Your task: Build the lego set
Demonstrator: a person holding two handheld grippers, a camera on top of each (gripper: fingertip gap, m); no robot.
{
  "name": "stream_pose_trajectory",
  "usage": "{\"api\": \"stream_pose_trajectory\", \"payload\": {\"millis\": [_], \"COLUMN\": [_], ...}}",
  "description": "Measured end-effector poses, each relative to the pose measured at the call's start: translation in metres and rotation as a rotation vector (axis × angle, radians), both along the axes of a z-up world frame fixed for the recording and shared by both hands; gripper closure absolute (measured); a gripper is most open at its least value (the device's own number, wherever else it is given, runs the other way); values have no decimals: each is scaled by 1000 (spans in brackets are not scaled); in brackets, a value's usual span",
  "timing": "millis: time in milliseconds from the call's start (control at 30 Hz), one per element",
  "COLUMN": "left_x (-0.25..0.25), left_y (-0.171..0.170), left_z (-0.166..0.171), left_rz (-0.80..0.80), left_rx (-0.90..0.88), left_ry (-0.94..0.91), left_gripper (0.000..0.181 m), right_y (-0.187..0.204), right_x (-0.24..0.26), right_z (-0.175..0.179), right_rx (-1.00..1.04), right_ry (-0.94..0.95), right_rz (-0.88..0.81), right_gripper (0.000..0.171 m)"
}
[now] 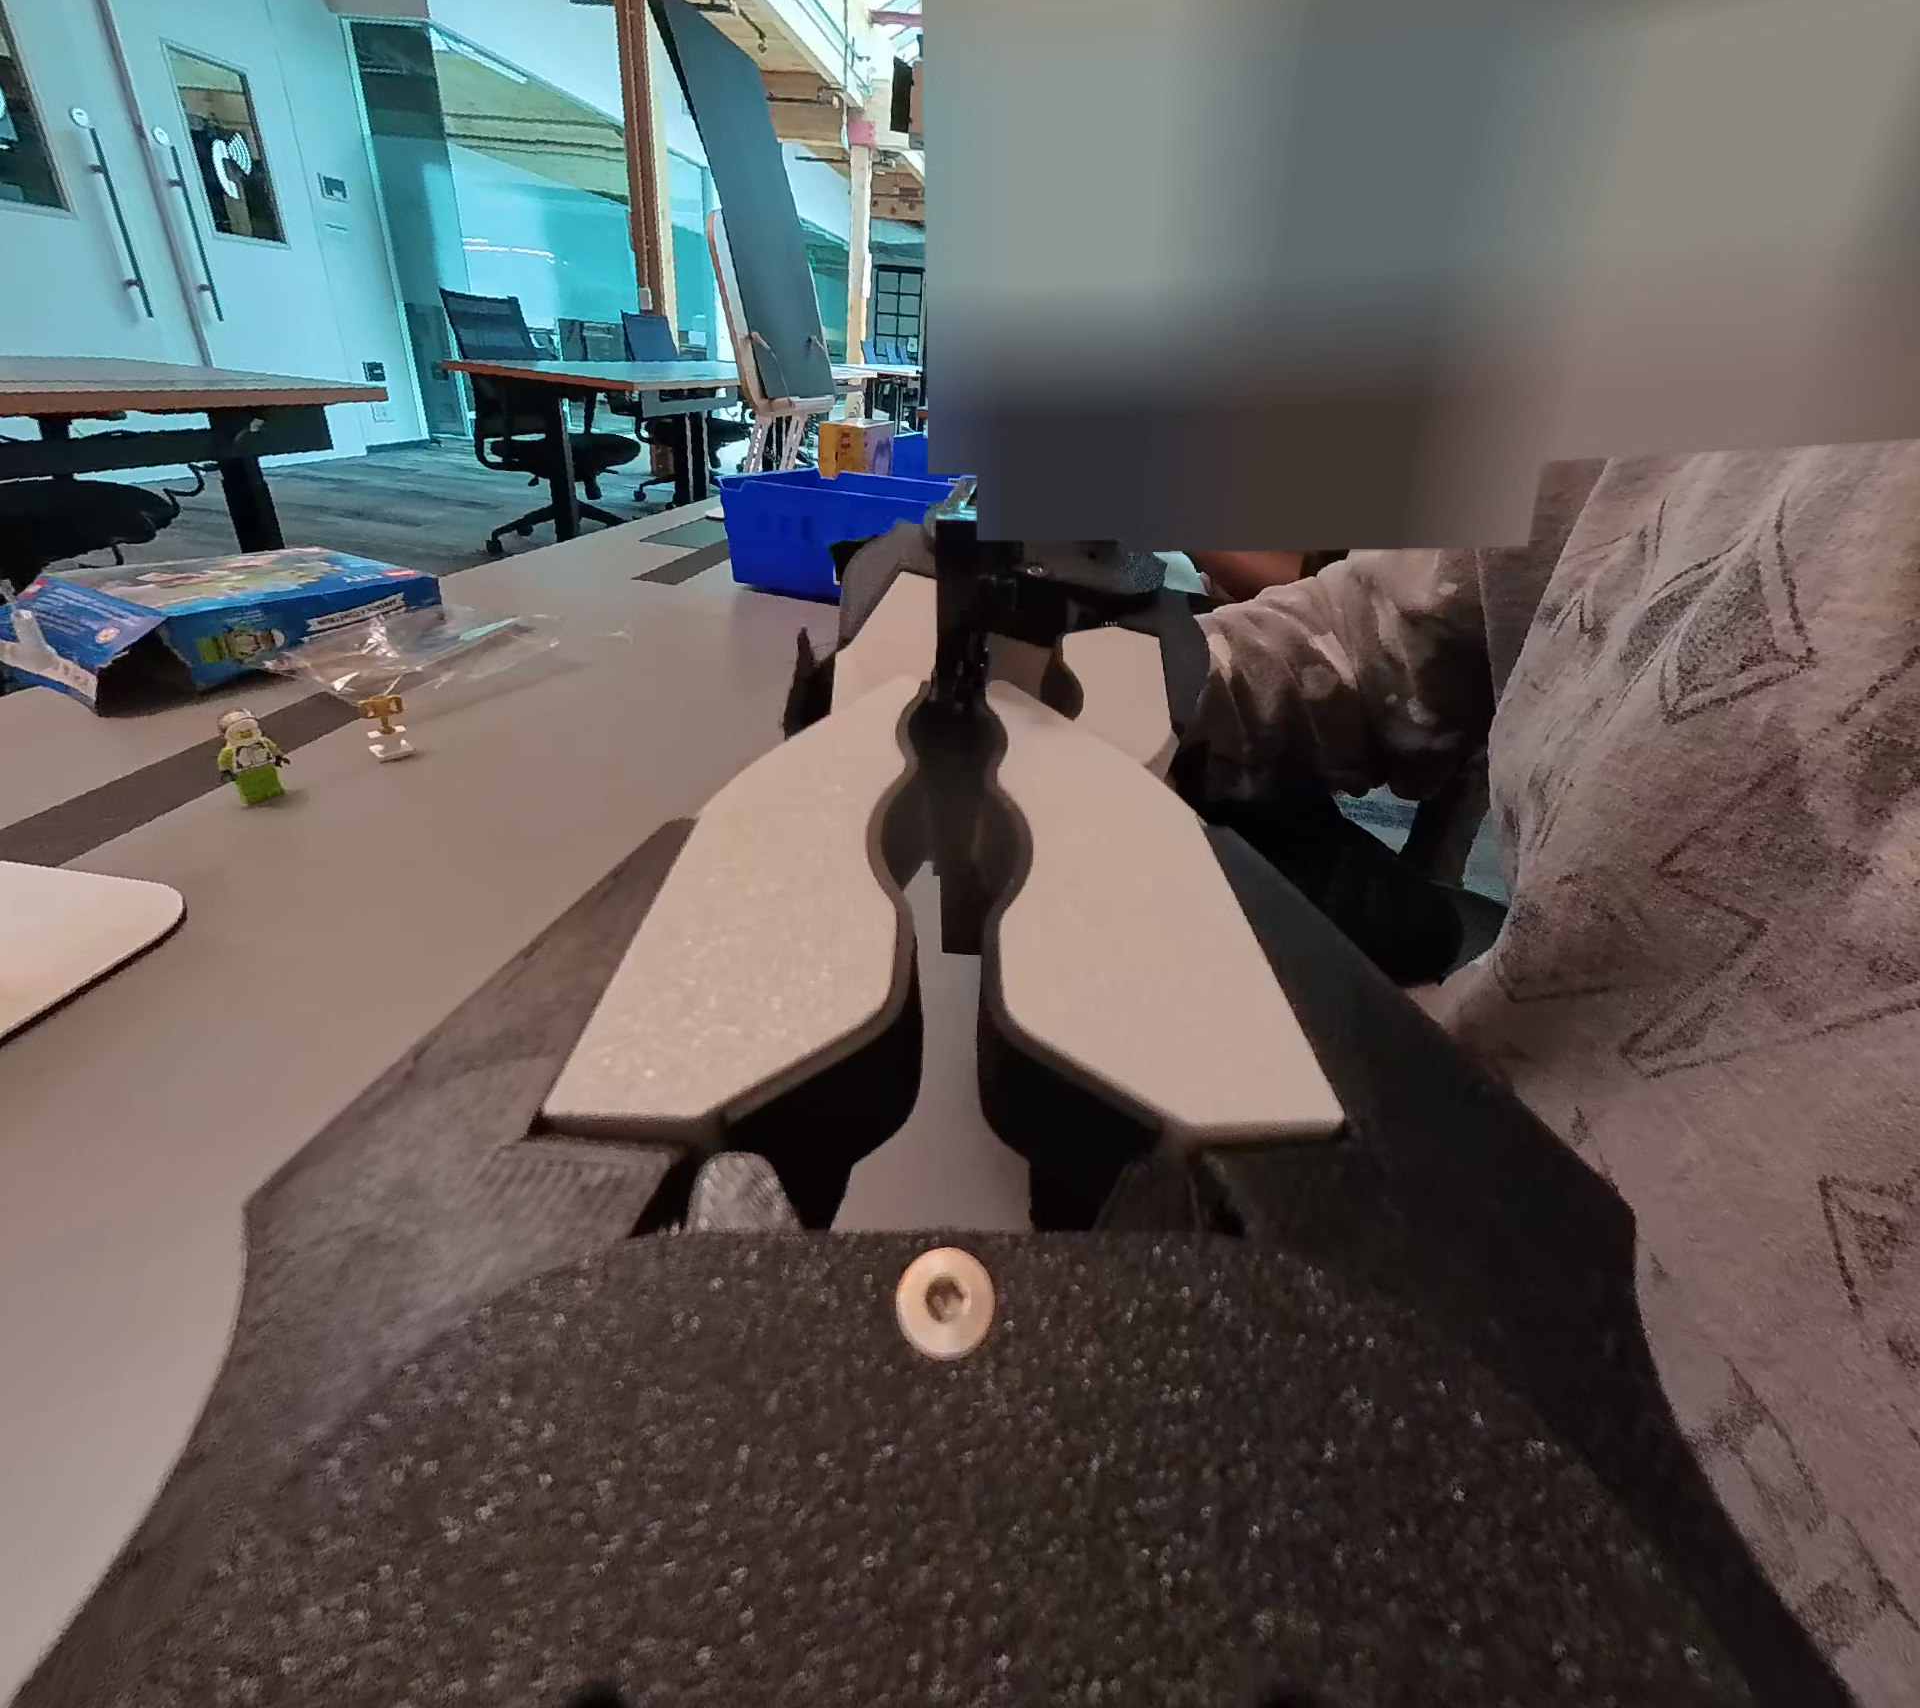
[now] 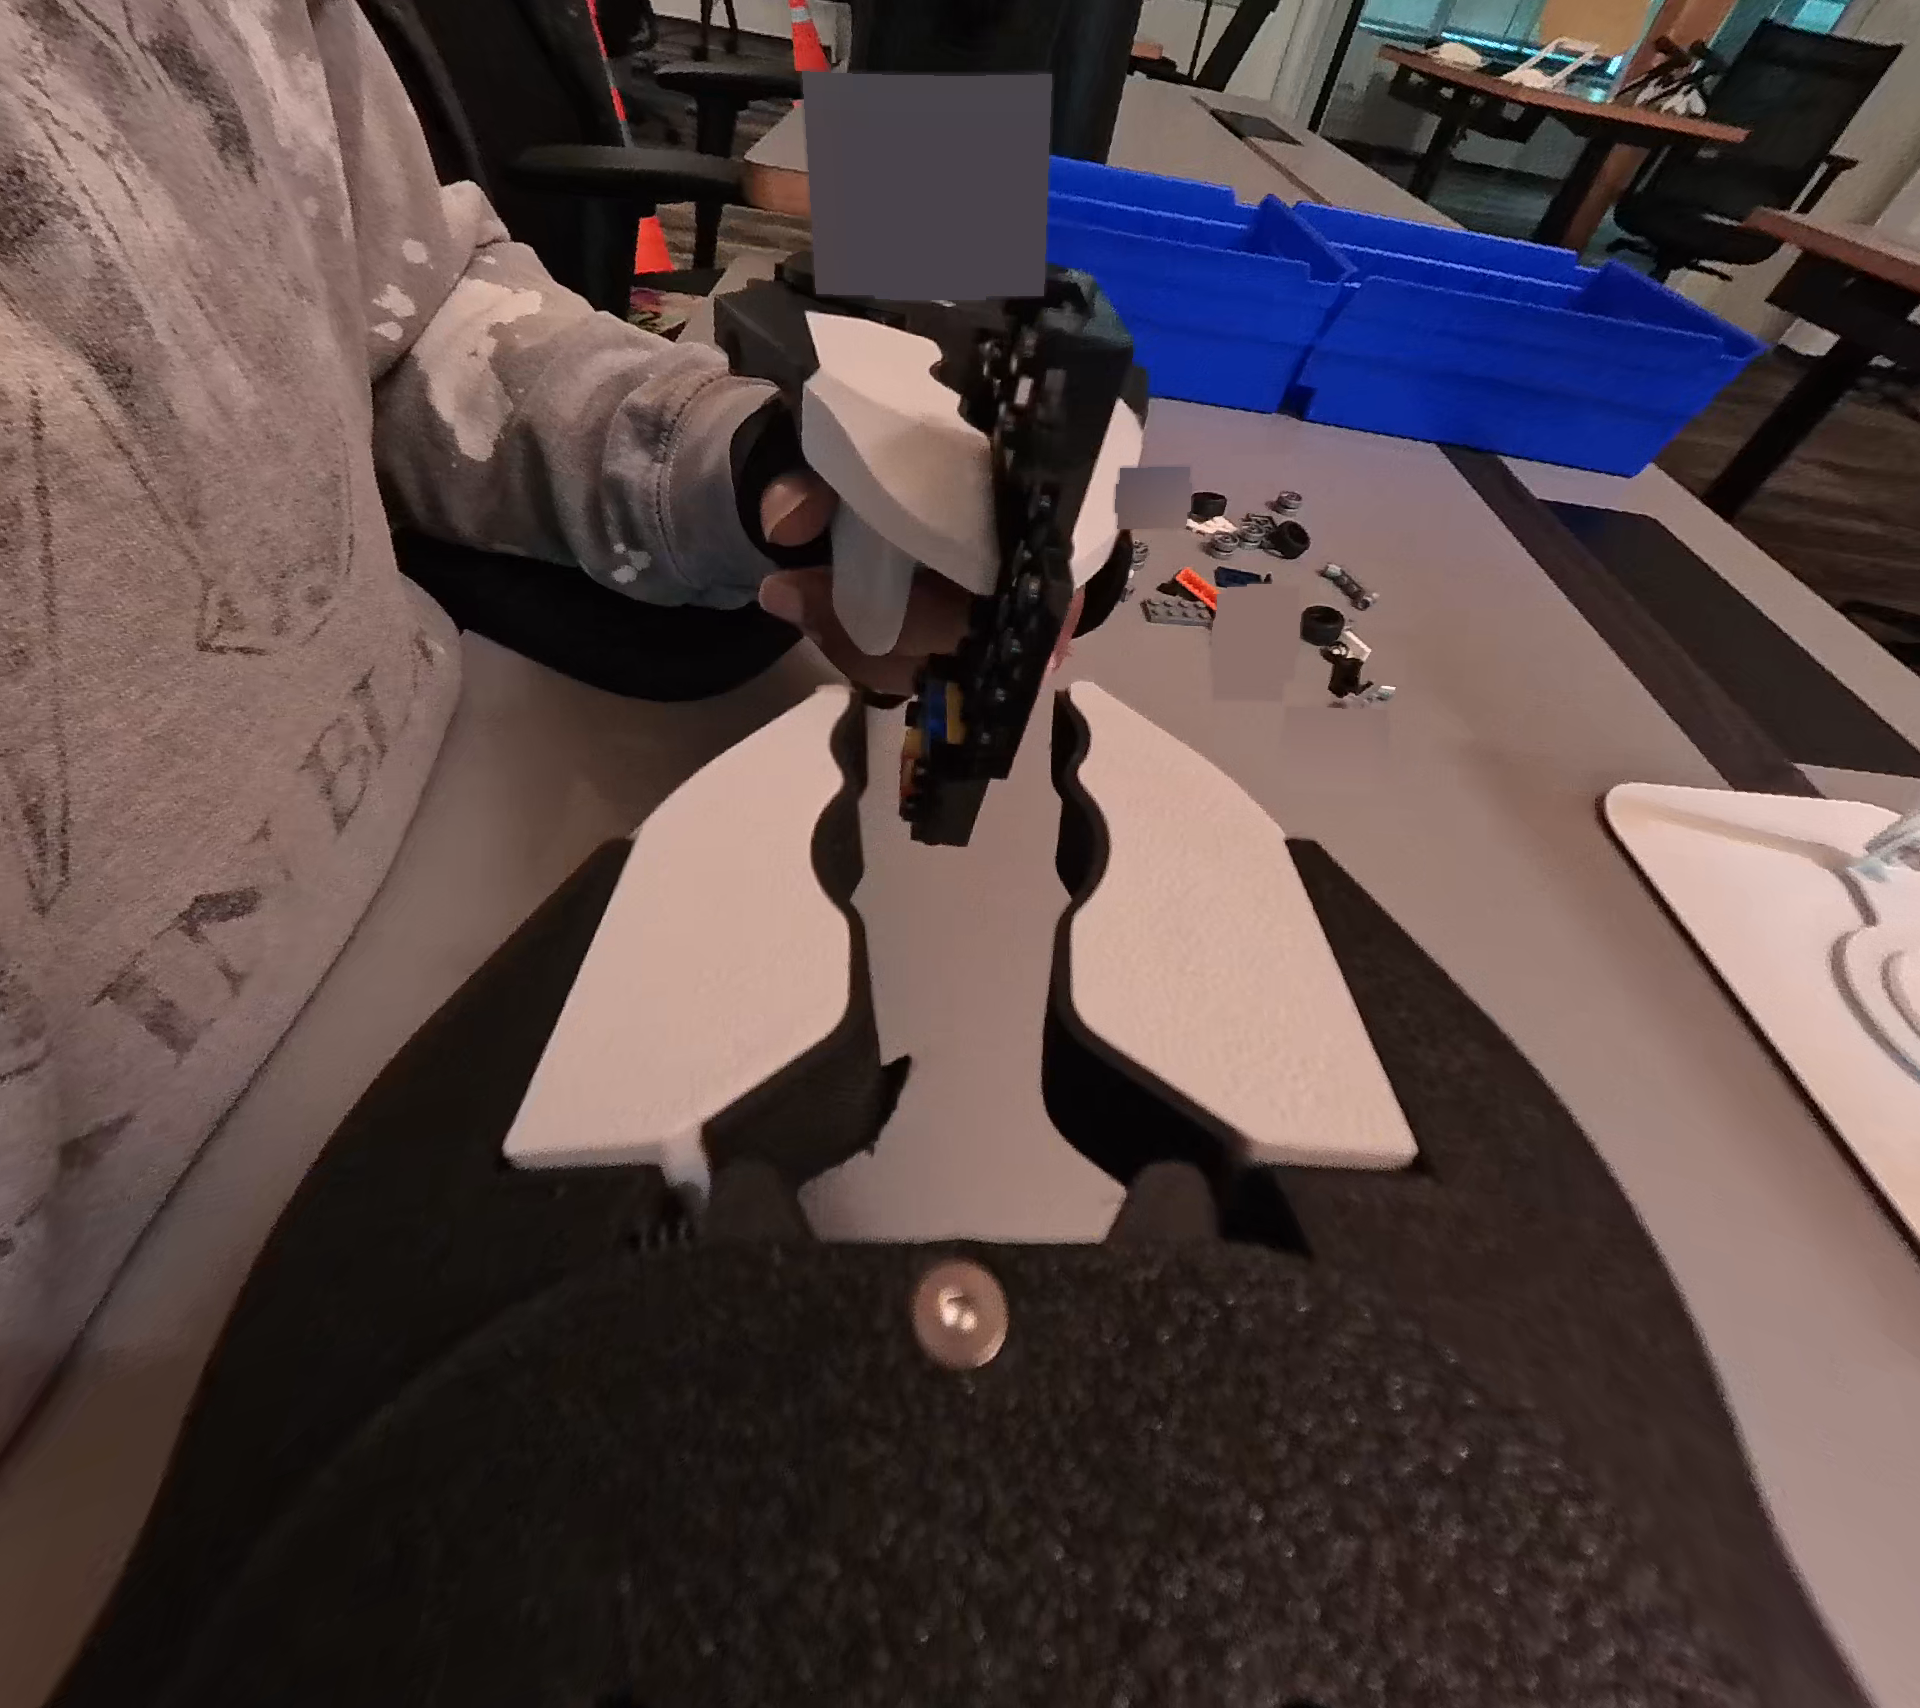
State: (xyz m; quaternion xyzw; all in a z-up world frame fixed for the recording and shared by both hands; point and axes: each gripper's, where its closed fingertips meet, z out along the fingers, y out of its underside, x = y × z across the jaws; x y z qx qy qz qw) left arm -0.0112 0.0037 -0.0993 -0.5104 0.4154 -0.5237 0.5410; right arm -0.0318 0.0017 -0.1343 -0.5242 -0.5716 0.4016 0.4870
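My left gripper (image 1: 954, 723) is shut on a black lego assembly (image 1: 958, 869), which I see edge-on between its white fingers. In the right wrist view the assembly (image 2: 1023, 536) is a long black studded plate with small blue and yellow parts near its lower end. It is held tilted above the table, clamped between the left gripper's white fingers (image 2: 894, 453). My right gripper (image 2: 956, 708) is open. The assembly's lower end sits in the gap between its fingertips, apart from both pads.
Loose lego parts, tyres and plates (image 2: 1268, 557) lie on the grey table (image 2: 1507, 723) to the right. Blue bins (image 2: 1455, 328) stand behind them. A lego box (image 1: 229, 609), plastic bag (image 1: 436, 640), green minifigure (image 1: 249, 759) and small trophy piece (image 1: 387, 728) are on the left. A white board (image 2: 1766, 931) lies close by. My left and right fingertips are right by each other.
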Motion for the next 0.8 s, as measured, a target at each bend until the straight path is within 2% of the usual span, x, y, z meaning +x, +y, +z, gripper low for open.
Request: {"api": "stream_pose_trajectory", "payload": {"millis": [267,667,733,800], "left_x": [-1,0,-1,-1], "left_y": [-3,7,8,9], "left_z": [2,-10,-9,-10], "left_rz": [-9,17,19,23], "left_rx": [19,-20,-28,-22], "left_ry": [-10,21,11,21], "left_gripper": [175,176,176,176], "right_y": [1,8,8,9], "right_x": [-3,-2,1,4], "right_z": [2,-10,-11,-6], "right_rx": [-56,-143,-125,-154], "right_ry": [51,27,24,63], "right_rz": [18,-13,-19,-31], "right_gripper": [157,157,144,151]}}
